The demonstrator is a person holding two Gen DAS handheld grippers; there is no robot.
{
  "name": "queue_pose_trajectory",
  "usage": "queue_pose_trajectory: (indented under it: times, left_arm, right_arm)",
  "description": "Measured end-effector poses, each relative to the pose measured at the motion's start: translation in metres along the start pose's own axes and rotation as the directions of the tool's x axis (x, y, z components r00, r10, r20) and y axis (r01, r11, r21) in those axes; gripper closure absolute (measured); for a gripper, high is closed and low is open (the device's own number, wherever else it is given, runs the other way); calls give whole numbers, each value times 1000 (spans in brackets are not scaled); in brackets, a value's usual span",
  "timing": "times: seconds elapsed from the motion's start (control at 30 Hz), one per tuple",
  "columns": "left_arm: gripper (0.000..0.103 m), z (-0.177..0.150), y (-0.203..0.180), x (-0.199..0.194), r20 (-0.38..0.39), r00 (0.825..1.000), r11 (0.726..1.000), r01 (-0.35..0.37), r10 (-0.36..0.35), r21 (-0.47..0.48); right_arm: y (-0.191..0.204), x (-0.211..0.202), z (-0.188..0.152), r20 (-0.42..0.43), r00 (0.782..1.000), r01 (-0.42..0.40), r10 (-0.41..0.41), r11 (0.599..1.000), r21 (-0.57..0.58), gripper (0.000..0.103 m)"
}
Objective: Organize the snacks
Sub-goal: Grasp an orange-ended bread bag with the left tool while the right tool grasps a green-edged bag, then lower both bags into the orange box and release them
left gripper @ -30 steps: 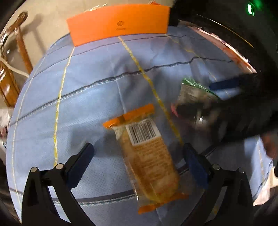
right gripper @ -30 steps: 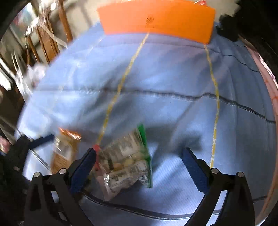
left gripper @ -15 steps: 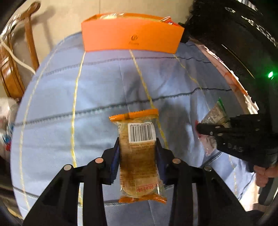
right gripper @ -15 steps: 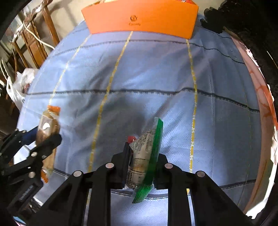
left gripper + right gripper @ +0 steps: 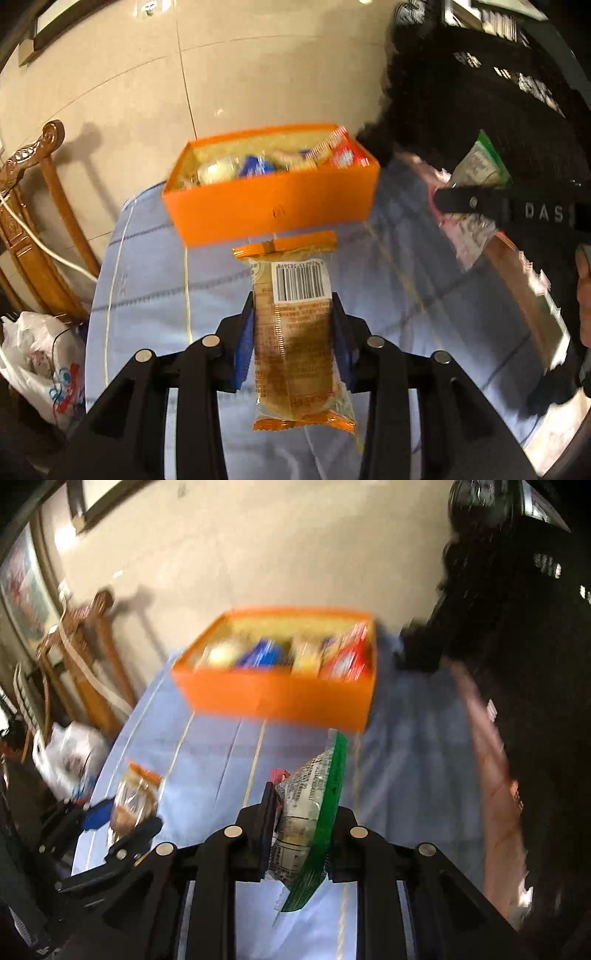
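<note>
Left gripper clamps the orange-sealed cake packet across its middle, short of the orange box; right gripper pinches the green-edged packet likewise — both likely light, crushable, slippery film.
</note>
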State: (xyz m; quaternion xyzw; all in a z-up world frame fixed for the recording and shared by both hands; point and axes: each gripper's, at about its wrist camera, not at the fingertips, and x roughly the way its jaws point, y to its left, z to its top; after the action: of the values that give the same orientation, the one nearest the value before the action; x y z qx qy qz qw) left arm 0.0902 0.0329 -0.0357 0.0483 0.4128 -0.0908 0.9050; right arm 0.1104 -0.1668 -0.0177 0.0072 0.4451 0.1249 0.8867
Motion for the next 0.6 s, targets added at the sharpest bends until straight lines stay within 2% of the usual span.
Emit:
queue_pose_trajectory:
  times: [0.13,0.23,0.4,0.6]
  left_arm:
    - [67,51,14,19,33,998,998,-55,56,-13]
    - [67,90,31,31,68,996,997,-59,62,-56]
    - [67,143,46,57,113,992,995,-55,64,-81]
    - [67,183,57,95,122,989,996,-71,78,-62]
  right_arm:
    - [-15,12,47,65,998,8,-9,1000,14,81]
    - [-21,30,85,100,995,11,-13,1000,16,81]
    - [-21,65,120,106,994,-10,9,1000,6,81]
    - [-16,99,153,119,992,-32,31,999,2,81]
